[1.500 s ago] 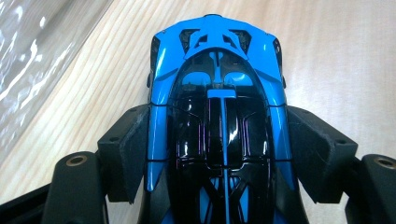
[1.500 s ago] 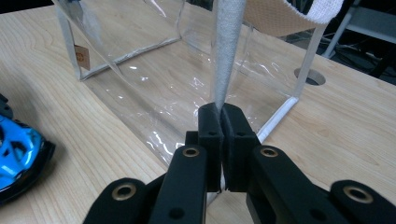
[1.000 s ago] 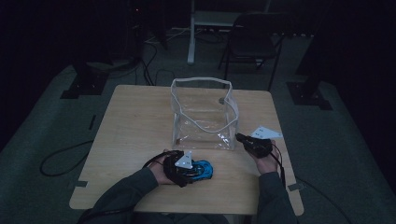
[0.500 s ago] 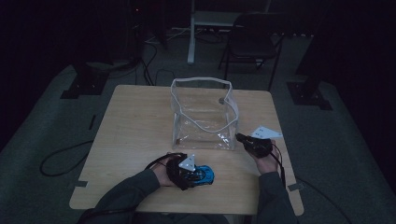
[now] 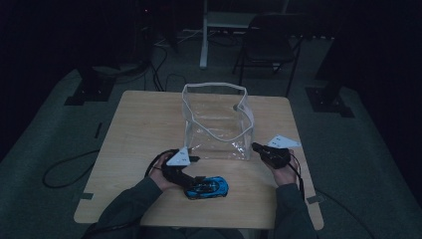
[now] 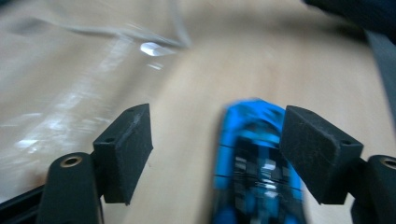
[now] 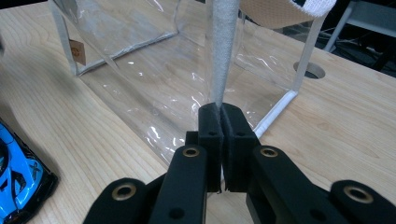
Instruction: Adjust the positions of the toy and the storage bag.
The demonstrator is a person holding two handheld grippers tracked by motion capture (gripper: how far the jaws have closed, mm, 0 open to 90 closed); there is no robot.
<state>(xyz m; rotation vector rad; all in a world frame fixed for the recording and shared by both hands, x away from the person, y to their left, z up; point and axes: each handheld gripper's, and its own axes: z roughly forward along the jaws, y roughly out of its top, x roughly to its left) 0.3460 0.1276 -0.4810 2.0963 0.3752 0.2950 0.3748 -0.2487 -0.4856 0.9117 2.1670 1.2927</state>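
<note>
A blue toy car (image 5: pixel 211 187) lies on the wooden table (image 5: pixel 139 124) near its front edge. My left gripper (image 5: pixel 195 180) reaches over it with its jaws apart; they have just closed a little. In the left gripper view the car (image 6: pixel 252 163) sits between the pads, close to the right one, and my left gripper (image 6: pixel 217 114) leaves a wide gap on the left side. A clear bag (image 5: pixel 216 119) with white trim stands at mid-table. My right gripper (image 5: pixel 255 146) is shut on its white corner seam (image 7: pixel 219 56), pads together (image 7: pixel 219 109). The car's nose (image 7: pixel 18 182) shows at lower left.
A round hole (image 7: pixel 310 70) in the tabletop lies behind the bag. A dark chair (image 5: pixel 268 40) and a white desk leg (image 5: pixel 204 35) stand beyond the table. Cables (image 5: pixel 64 169) trail on the floor at left, and black stand bases (image 5: pixel 328 99) flank the table.
My left hand has shifted left and lifted slightly, its grey plate now farther from the car. The car lies a little nearer the front edge. The right gripper and the bag have held still.
</note>
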